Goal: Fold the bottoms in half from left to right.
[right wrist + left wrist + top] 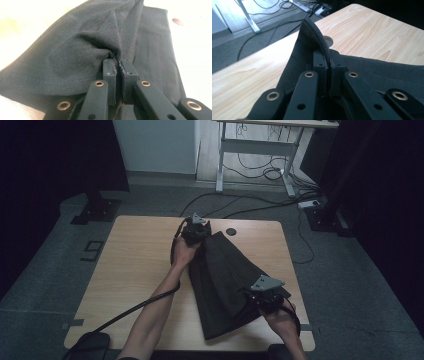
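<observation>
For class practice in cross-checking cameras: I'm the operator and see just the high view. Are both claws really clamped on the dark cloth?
Observer: Yes. In the left gripper view the left claw has its jaws shut on a raised fold of the dark cloth.
Operator: And the right one?
Observer: In the right gripper view the right claw pinches bunched cloth, with creases fanning out from the jaws.
Operator: Anything near the far edge I might miss?
Observer: The left gripper view shows a round hole in the wooden table, partly hidden behind the lifted fold.
</observation>
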Available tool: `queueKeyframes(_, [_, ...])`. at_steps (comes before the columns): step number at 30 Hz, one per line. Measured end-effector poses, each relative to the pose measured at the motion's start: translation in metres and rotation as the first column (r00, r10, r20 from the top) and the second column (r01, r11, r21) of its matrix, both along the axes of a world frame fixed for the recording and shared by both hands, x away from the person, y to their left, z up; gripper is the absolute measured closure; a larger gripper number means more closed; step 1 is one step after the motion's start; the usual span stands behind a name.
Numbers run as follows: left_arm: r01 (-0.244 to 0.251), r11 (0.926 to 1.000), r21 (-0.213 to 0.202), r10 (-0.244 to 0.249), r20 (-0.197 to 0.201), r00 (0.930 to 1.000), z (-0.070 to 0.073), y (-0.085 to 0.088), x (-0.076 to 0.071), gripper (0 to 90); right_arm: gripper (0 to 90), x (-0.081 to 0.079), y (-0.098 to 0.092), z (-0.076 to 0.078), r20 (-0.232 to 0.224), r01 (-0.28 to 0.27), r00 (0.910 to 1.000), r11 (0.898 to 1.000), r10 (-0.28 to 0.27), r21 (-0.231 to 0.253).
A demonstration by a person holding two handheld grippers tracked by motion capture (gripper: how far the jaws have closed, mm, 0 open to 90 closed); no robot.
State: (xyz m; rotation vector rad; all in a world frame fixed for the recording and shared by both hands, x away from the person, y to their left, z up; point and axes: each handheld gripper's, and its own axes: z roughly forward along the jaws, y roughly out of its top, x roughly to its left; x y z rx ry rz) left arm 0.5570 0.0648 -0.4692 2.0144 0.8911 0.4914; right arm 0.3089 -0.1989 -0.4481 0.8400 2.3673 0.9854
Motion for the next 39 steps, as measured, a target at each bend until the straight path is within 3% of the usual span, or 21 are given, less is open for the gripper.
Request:
queueKeyframes(4, [-0.009, 0.9997, -0.022, 0.008, -0.036, 0.9993, -0.012, -0.010, 0.009, 85.1, 84.4, 0.009, -0.010, -0.016, -0.043, 0.025, 0.9987, 1.000, -0.025, -0.005])
queueKeyframes(11, [-0.019, 0.9998, -0.007, 0.019, -0.061, 0.9980, -0.024, -0.028, 0.020, 81.9, 84.2, 0.018, -0.021, -0.036, -0.096, 0.058, 0.9937, 0.998, -0.058, -0.002])
queueKeyframes(12, [-0.036, 0.9993, 0.001, 0.036, -0.077, 0.9964, -0.027, -0.032, 0.023, 78.5, 84.1, 0.018, -0.022, -0.038, -0.100, 0.058, 0.9934, 0.998, -0.058, -0.002])
queueKeyframes(14, [-0.054, 0.9984, 0.015, 0.055, -0.073, 0.9958, -0.027, -0.033, 0.024, 69.3, 83.9, 0.020, -0.024, -0.043, -0.111, 0.060, 0.9920, 0.998, -0.060, -0.002])
queueKeyframes(19, [-0.045, 0.9989, -0.016, 0.044, -0.074, 0.9963, -0.017, -0.027, 0.023, 47.1, 82.1, 0.021, -0.030, -0.052, -0.126, 0.077, 0.9893, 0.997, -0.075, 0.008])
queueKeyframes(20, [-0.016, 0.9995, -0.027, 0.014, -0.085, 0.9963, -0.011, -0.022, 0.021, 43.3, 77.8, 0.021, -0.032, -0.055, -0.131, 0.083, 0.9881, 0.997, -0.082, 0.007])
queueKeyframes(21, [-0.016, 0.9995, -0.027, 0.014, -0.085, 0.9963, -0.011, -0.022, 0.021, 40.2, 72.8, 0.020, -0.034, -0.055, -0.129, 0.090, 0.9876, 0.996, -0.089, 0.005])
queueKeyframes(22, [-0.002, 0.9999, -0.014, 0.001, -0.064, 0.9980, -0.005, -0.016, 0.014, 37.3, 66.1, 0.019, -0.036, -0.055, -0.126, 0.103, 0.9868, 0.995, -0.102, 0.002])
queueKeyframes(23, [0.013, 0.9999, -0.010, -0.014, -0.067, 0.9977, -0.003, -0.013, 0.011, 34.0, 61.3, 0.018, -0.038, -0.055, -0.124, 0.121, 0.9850, 0.993, -0.120, 0.006])
queueKeyframes(25, [0.023, 0.9997, -0.006, -0.023, -0.069, 0.9974, -0.002, -0.010, 0.006, 26.3, 58.0, 0.018, -0.042, -0.054, -0.131, 0.137, 0.9824, 0.990, -0.133, 0.020])
queueKeyframes(26, [0.038, 0.9992, 0.011, -0.038, -0.064, 0.9973, -0.001, -0.007, -0.001, 23.9, 51.1, 0.015, -0.049, -0.049, -0.140, 0.155, 0.9794, 0.986, -0.146, 0.061])
queueKeyframes(27, [0.053, 0.9981, 0.032, -0.052, -0.049, 0.9975, 0.000, -0.002, -0.013, 21.7, 48.8, 0.015, -0.051, -0.047, -0.141, 0.163, 0.9782, 0.984, -0.153, 0.065])
queueKeyframes(30, [0.093, 0.9953, 0.029, -0.091, -0.072, 0.9932, -0.003, 0.005, -0.034, 15.9, 45.2, 0.011, -0.055, -0.035, -0.137, 0.176, 0.9770, 0.980, -0.163, 0.089])
queueKeyframes(31, [0.093, 0.9953, 0.029, -0.091, -0.072, 0.9932, -0.003, 0.005, -0.034, 14.7, 45.2, 0.011, -0.055, -0.035, -0.137, 0.176, 0.9770, 0.980, -0.163, 0.089])
queueKeyframes(32, [0.117, 0.9927, 0.030, -0.114, -0.091, 0.9893, -0.007, 0.007, -0.045, 14.7, 44.9, 0.010, -0.055, -0.031, -0.132, 0.177, 0.9778, 0.979, -0.163, 0.101])
queueKeyframes(34, [0.144, 0.9880, 0.057, -0.138, -0.098, 0.9856, -0.013, 0.009, -0.065, 13.0, 44.9, 0.008, -0.047, -0.015, -0.119, 0.146, 0.9842, 0.981, -0.131, 0.129])
queueKeyframes(39, [0.184, 0.9798, 0.079, -0.173, -0.121, 0.9774, -0.027, 0.011, -0.100, 10.4, 41.8, 0.008, -0.019, -0.001, -0.120, 0.061, 0.9918, 0.987, -0.043, 0.150])
